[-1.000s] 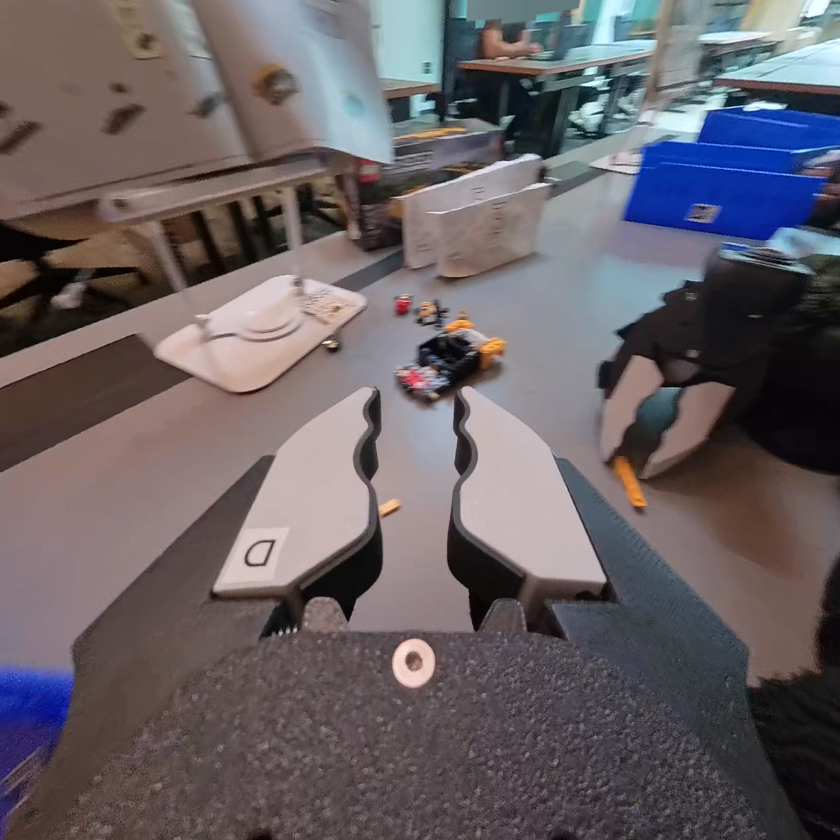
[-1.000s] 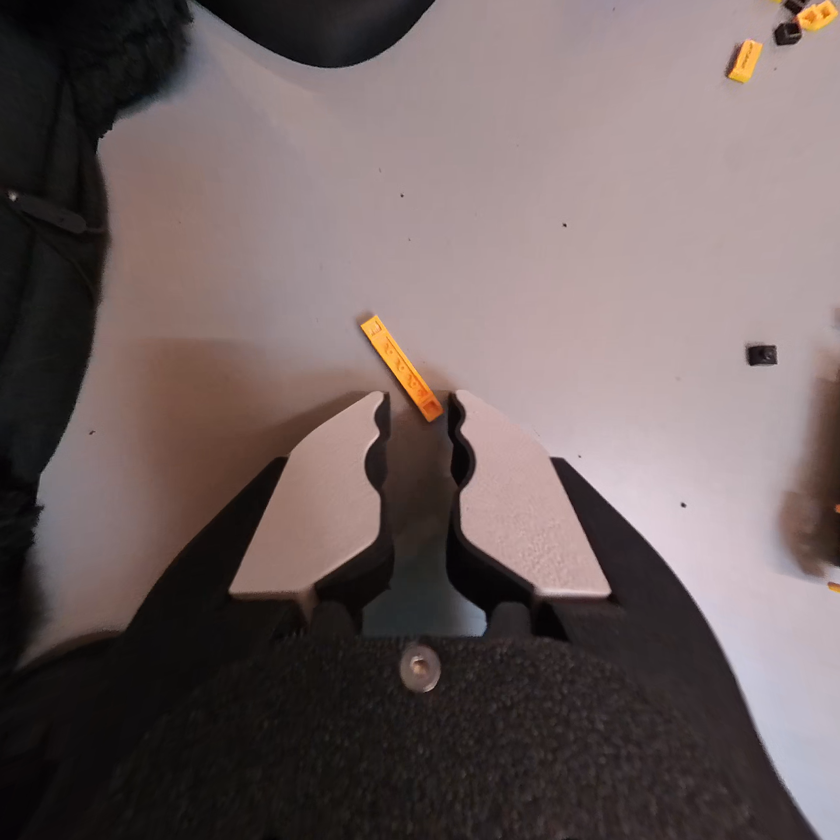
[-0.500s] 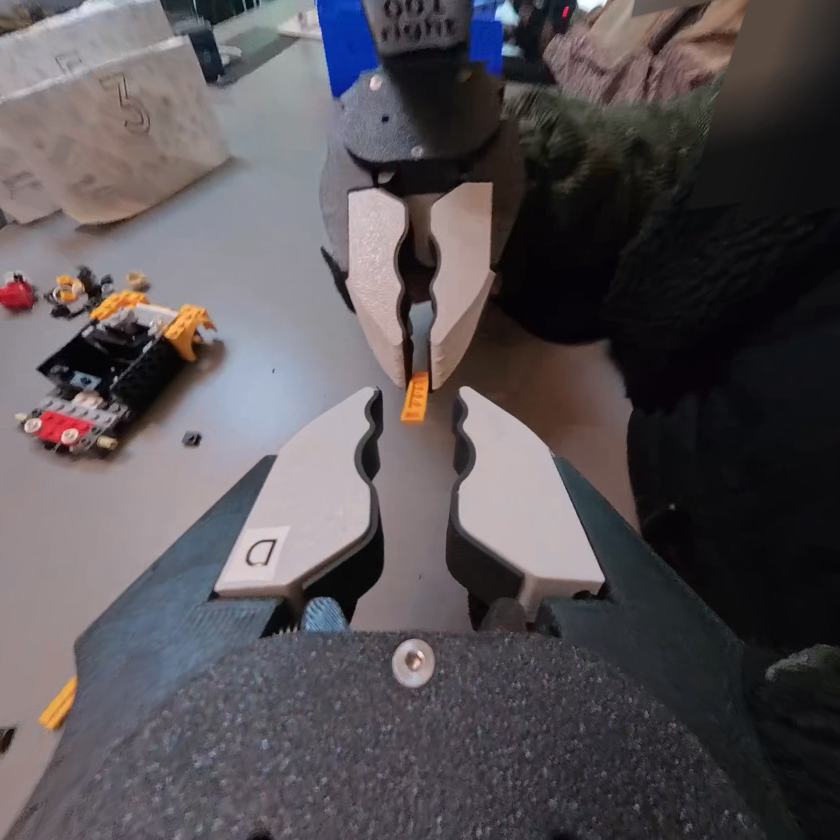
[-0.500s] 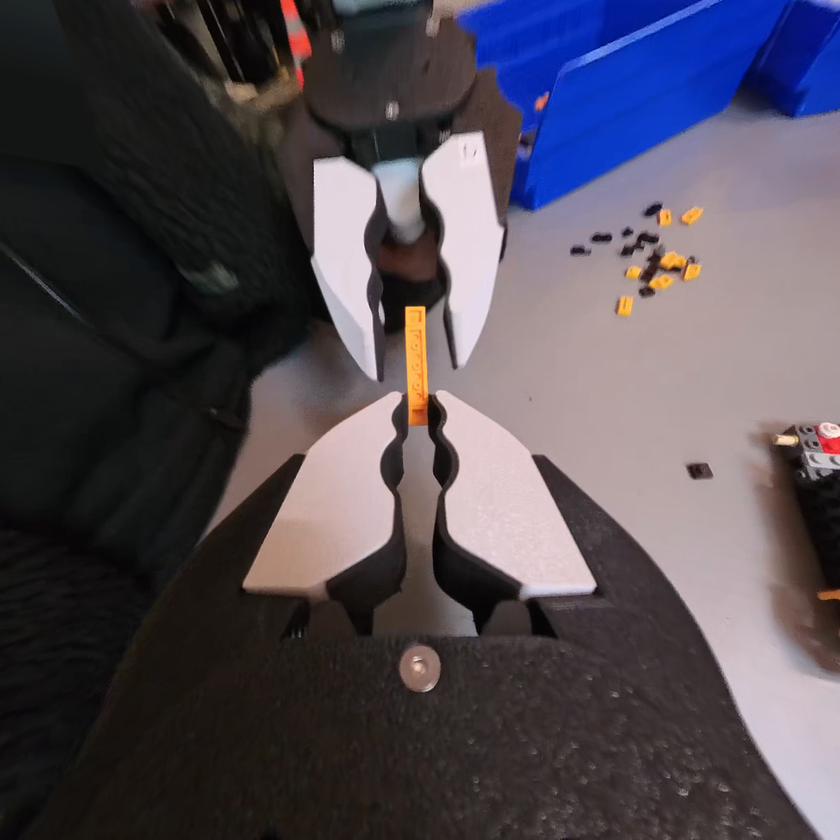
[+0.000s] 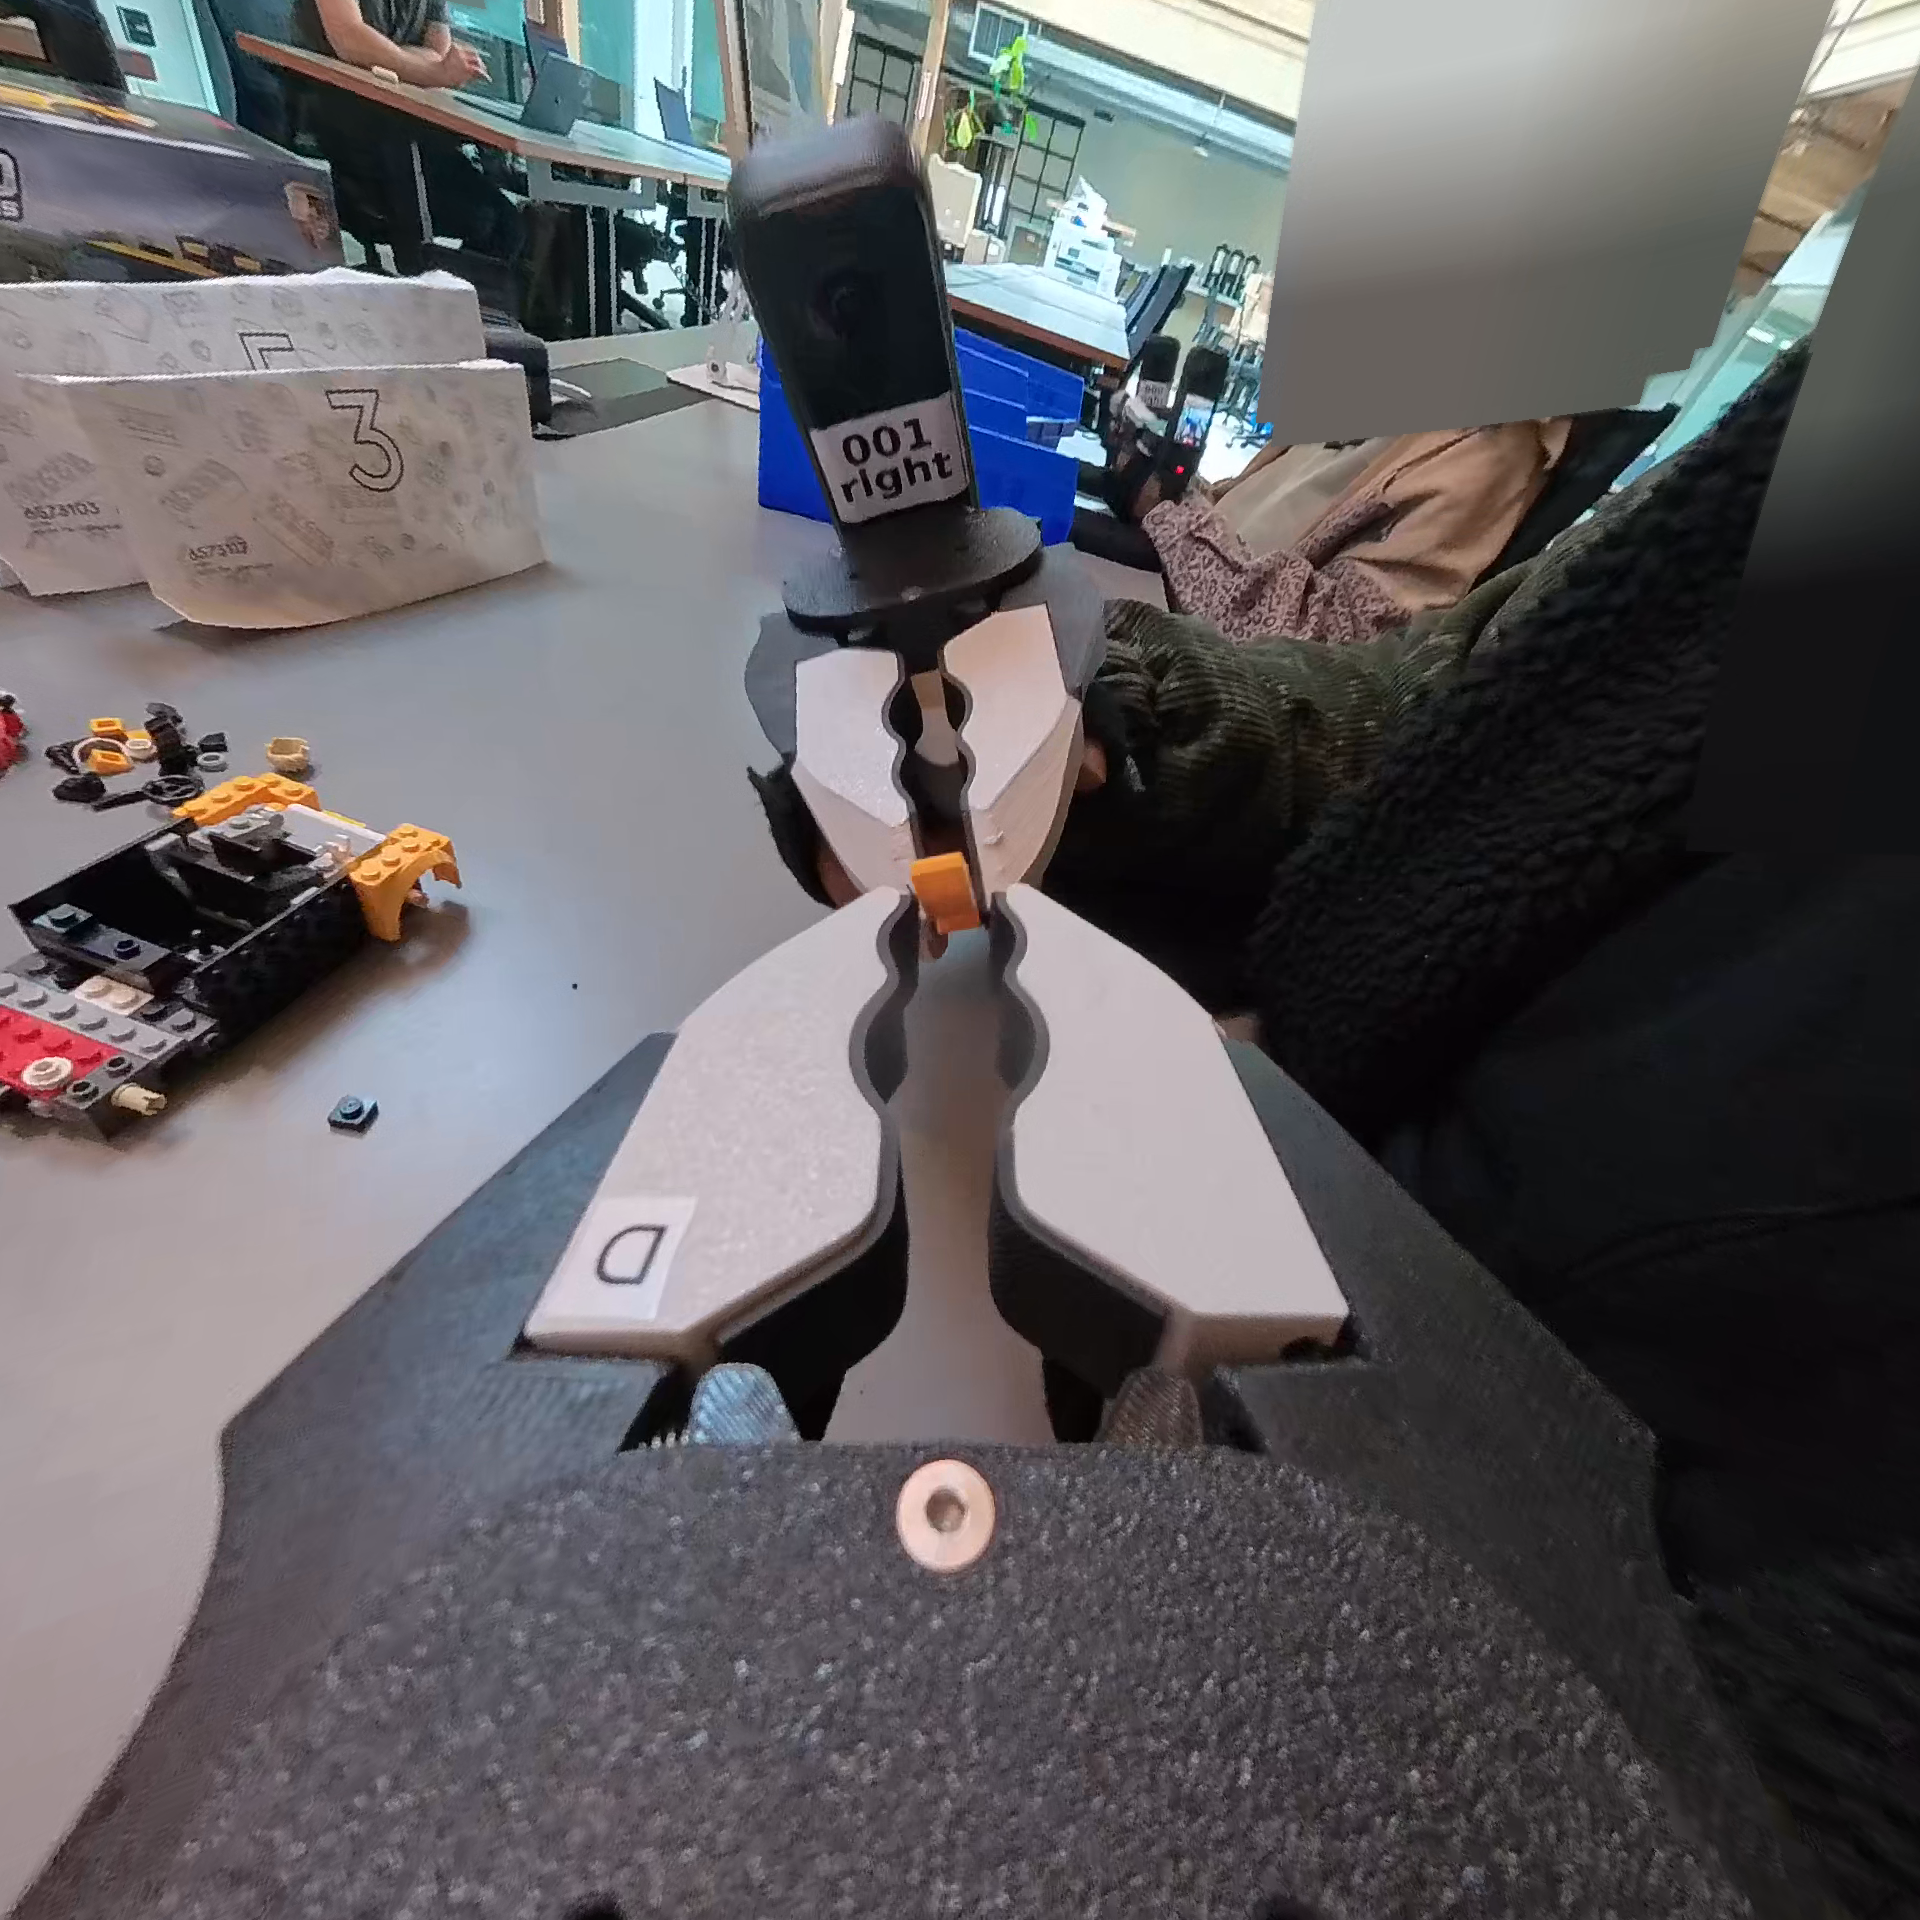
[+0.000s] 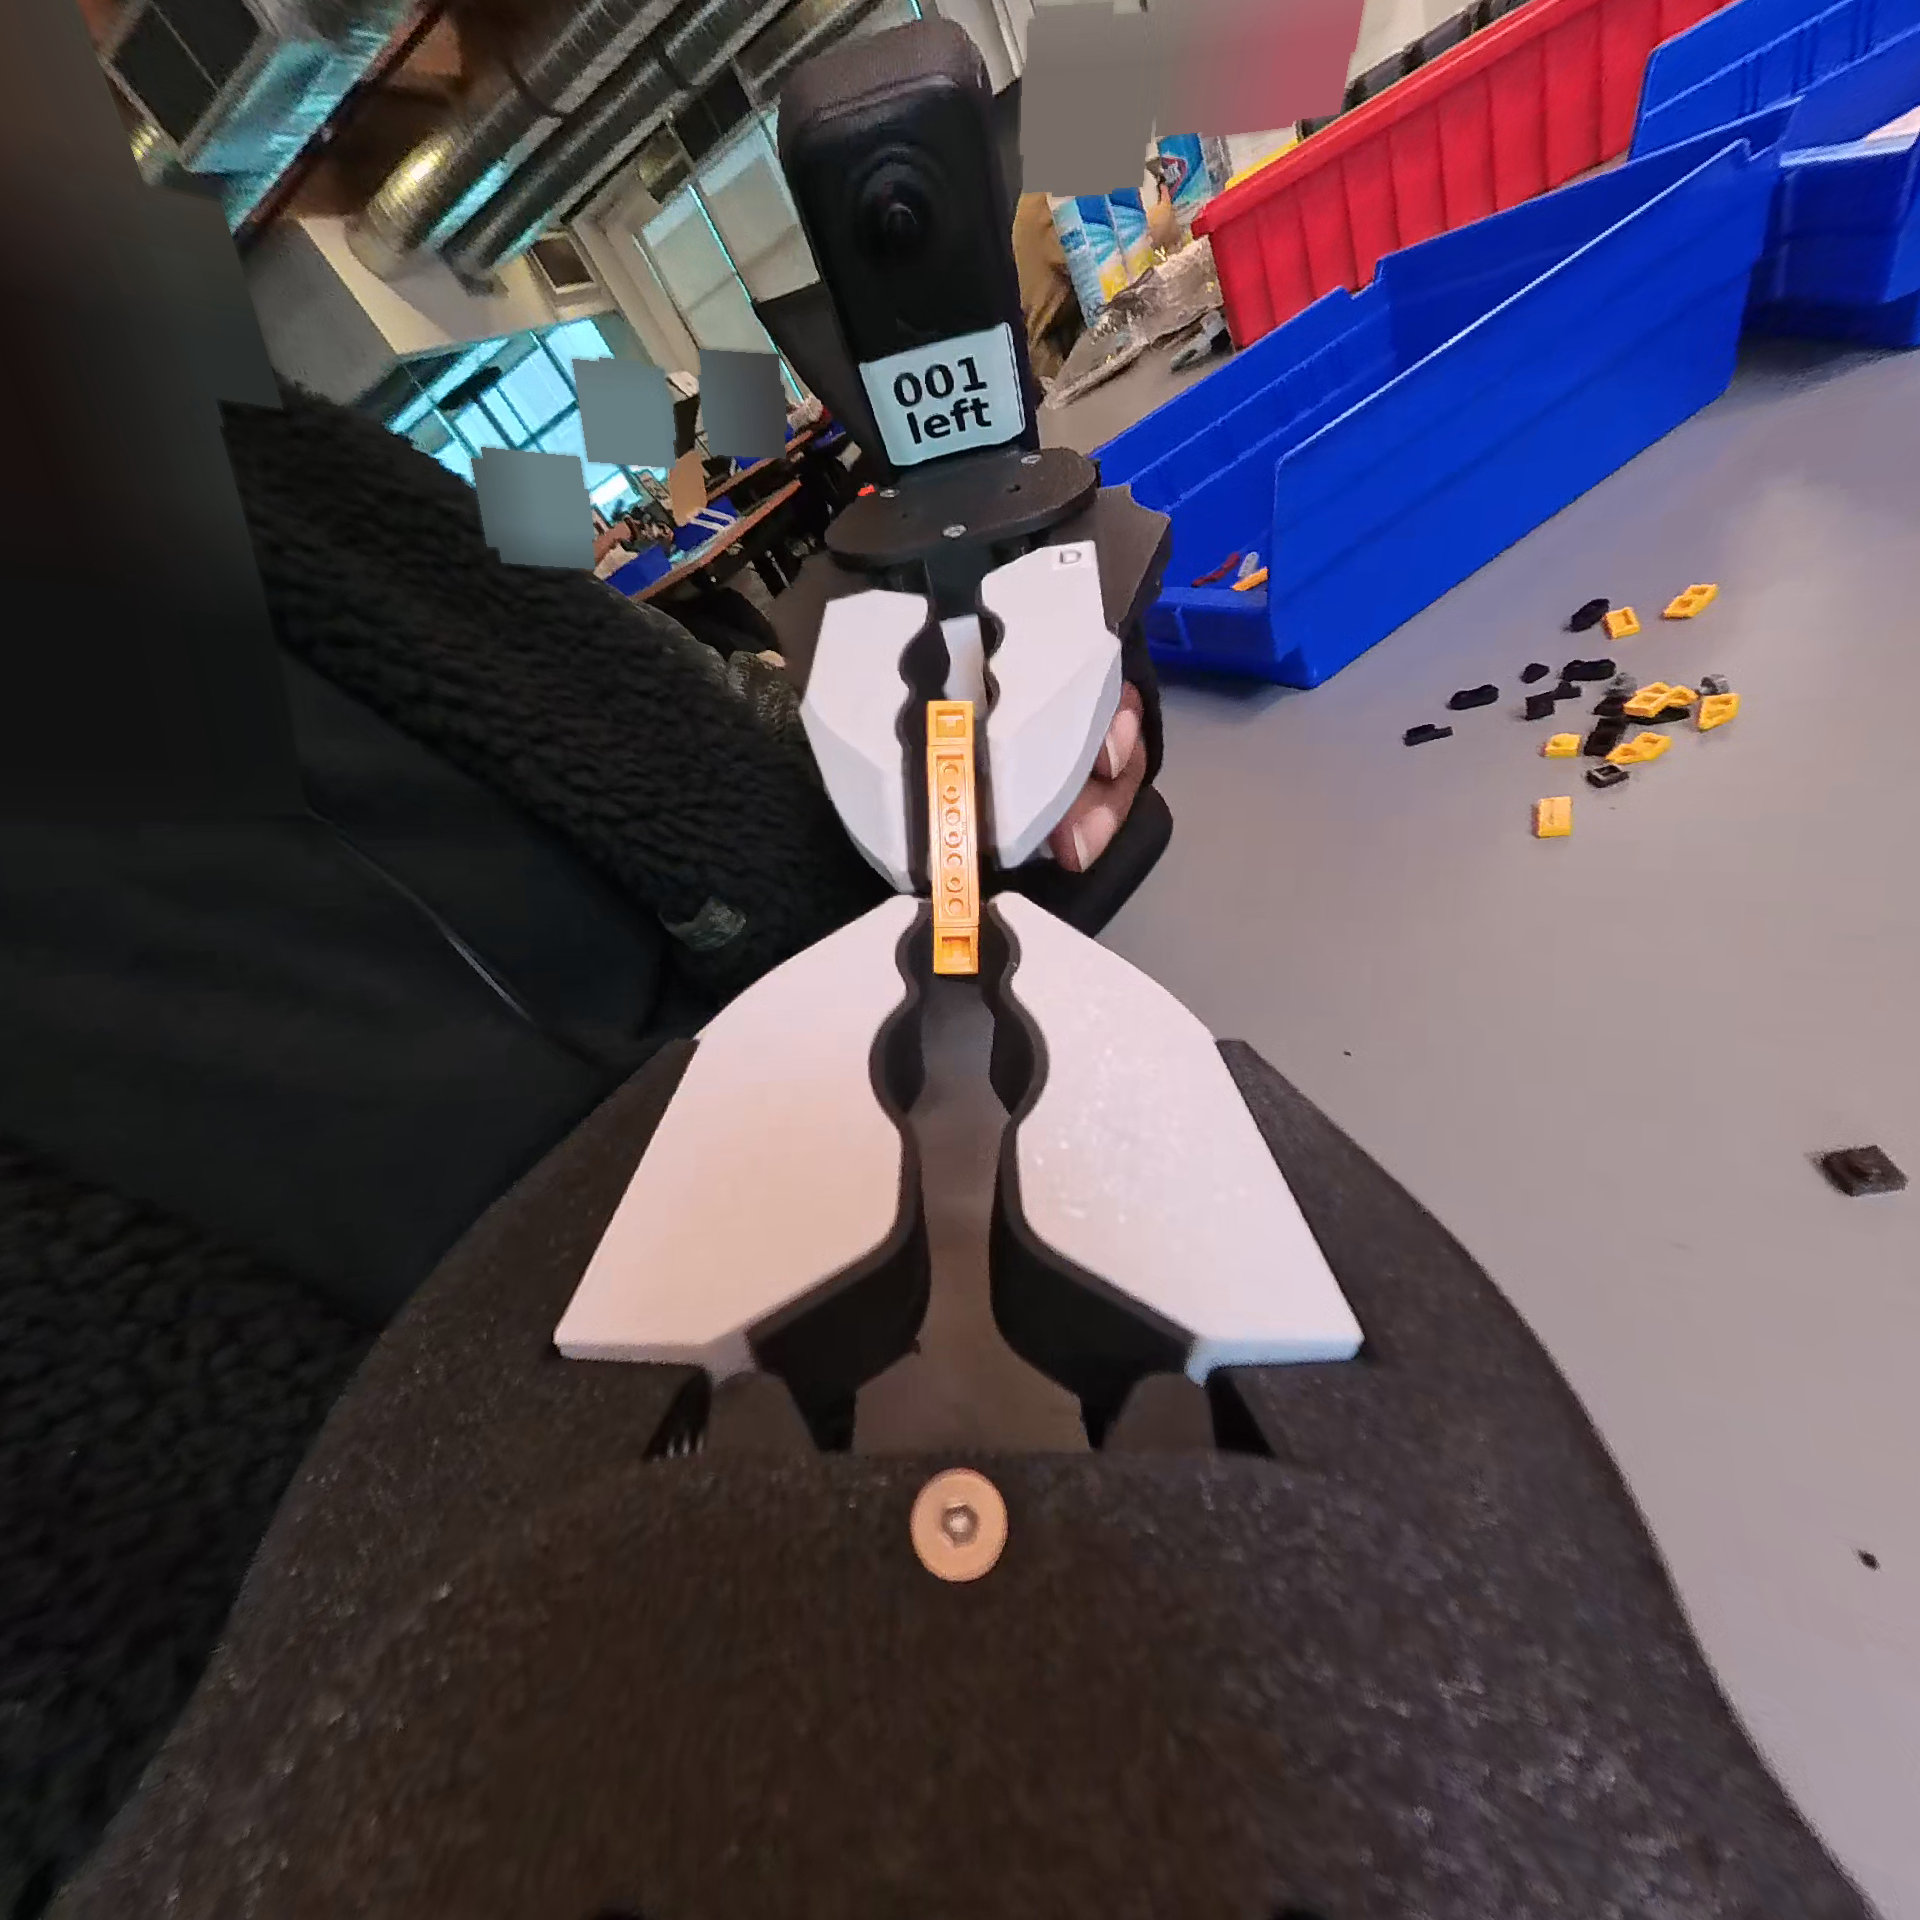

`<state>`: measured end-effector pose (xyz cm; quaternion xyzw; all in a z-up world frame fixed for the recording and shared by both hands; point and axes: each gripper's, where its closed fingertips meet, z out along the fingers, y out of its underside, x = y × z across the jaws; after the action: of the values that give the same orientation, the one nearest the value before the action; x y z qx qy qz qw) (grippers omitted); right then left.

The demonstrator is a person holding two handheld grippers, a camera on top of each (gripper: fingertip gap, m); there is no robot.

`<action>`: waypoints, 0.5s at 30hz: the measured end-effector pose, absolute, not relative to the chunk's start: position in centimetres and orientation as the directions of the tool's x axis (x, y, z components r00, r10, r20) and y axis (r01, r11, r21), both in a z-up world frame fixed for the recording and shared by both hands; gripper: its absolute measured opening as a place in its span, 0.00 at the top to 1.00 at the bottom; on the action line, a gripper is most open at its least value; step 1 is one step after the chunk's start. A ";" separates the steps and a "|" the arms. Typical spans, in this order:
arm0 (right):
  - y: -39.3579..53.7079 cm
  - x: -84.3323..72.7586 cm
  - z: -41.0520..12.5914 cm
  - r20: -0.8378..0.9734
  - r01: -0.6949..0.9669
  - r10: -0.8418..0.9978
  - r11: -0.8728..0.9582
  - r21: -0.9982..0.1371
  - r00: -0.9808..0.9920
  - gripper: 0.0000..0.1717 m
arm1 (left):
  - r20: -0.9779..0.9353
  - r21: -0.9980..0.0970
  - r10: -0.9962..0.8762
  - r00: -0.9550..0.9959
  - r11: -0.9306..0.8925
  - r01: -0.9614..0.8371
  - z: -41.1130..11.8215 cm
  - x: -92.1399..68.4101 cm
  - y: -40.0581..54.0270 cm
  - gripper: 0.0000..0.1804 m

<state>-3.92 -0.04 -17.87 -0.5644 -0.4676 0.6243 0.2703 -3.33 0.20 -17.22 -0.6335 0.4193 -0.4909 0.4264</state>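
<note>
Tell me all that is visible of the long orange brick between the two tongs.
The orange brick is a long, thin, glossy plastic plate, seen from its underside: a row of small round sockets, with a square recess at each end. It is off the table, bridging the two tongs: the right tongs clamp its near end, and the left tongs have closed around the other.

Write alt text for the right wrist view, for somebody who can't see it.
Two handheld grippers meet tip to tip above a grey table, sharing a long orange toy-brick plate: the right gripper has its jaws shut on the near end, while the left gripper opposite flanks the far end. Blue bins and loose black and orange pieces lie to the right.
</note>
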 end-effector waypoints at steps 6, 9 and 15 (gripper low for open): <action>0.4 -4.0 -18.3 -0.454 0.202 0.872 -0.419 -0.885 -0.182 0.95 | 0.303 -0.945 -0.938 0.171 -0.319 -0.073 -16.8 -4.2 0.8 0.95; 0.7 -4.0 -18.8 -0.438 0.221 0.886 -0.402 -0.889 -0.151 0.95 | 0.300 -0.948 -0.937 0.180 -0.314 -0.050 -16.4 -4.8 1.2 0.94; 0.6 -4.2 -19.4 -0.391 0.249 0.912 -0.353 -0.902 -0.124 0.95 | 0.300 -0.943 -0.937 0.179 -0.320 -0.092 -17.1 -4.7 1.1 0.96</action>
<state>-4.21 0.60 -19.40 -0.5943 -0.4884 0.5687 0.2913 -4.72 1.08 -17.07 -0.6409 0.4015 -0.4991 0.4230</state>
